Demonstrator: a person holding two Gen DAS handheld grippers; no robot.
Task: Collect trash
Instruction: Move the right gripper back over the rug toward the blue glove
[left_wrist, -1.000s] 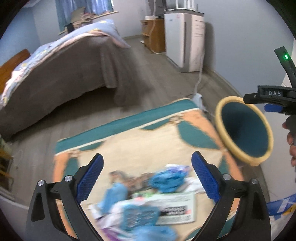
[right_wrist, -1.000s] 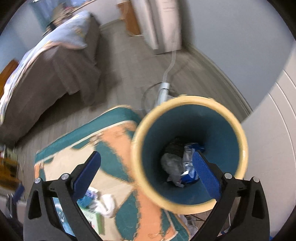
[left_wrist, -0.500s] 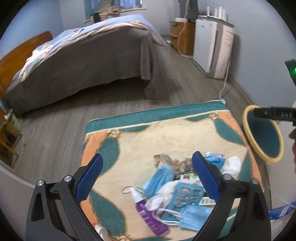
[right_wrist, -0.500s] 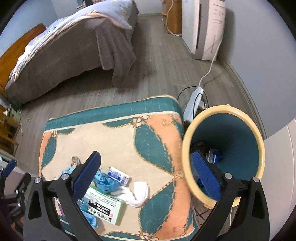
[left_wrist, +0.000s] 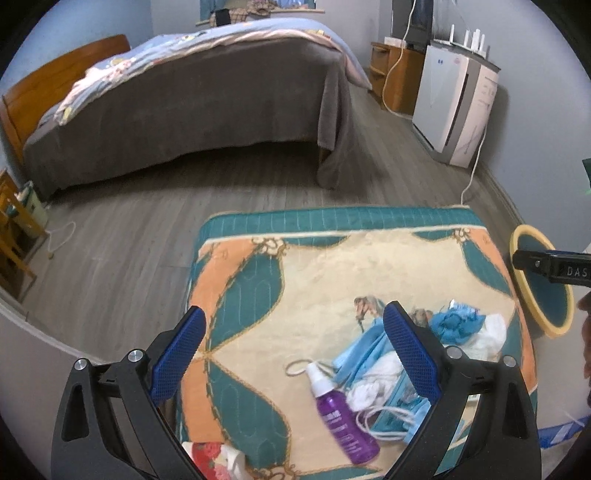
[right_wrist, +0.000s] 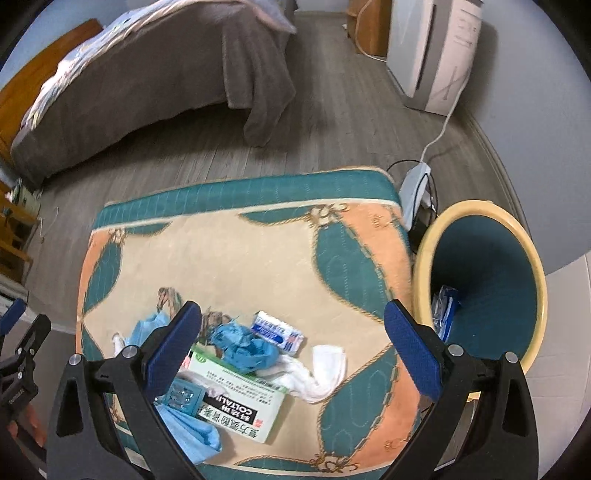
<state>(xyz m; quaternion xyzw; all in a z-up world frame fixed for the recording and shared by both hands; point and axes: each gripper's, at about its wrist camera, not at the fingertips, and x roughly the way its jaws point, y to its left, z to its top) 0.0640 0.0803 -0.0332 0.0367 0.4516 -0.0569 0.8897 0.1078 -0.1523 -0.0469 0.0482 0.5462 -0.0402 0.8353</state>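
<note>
My left gripper (left_wrist: 291, 347) hangs above the near left part of the mat (left_wrist: 369, 266), jaws spread wide and holding nothing. The trash pile lies ahead and to its right, so this gripper would have to swing rightward to reach it. Nearest it I count one purple spray bottle (left_wrist: 341, 413), its long axis running from cap at the far left to base at the near right, roughly along my line of reach. Next come the blue face masks (left_wrist: 360, 352); I make out at least two, though they overlap and I cannot be sure.

My right gripper (right_wrist: 293, 345) is also wide open and empty, and it sits almost straight over the pile, so I judge it the nearer one. Between its jaws I count one crumpled blue glove (right_wrist: 243, 349), one green-and-white medicine box (right_wrist: 240, 398), one small pill packet (right_wrist: 277, 332) and one white cloth (right_wrist: 317, 373). Just beyond the mat's right edge stands one yellow-rimmed bin (right_wrist: 532, 258), some wrappers already inside.
</note>
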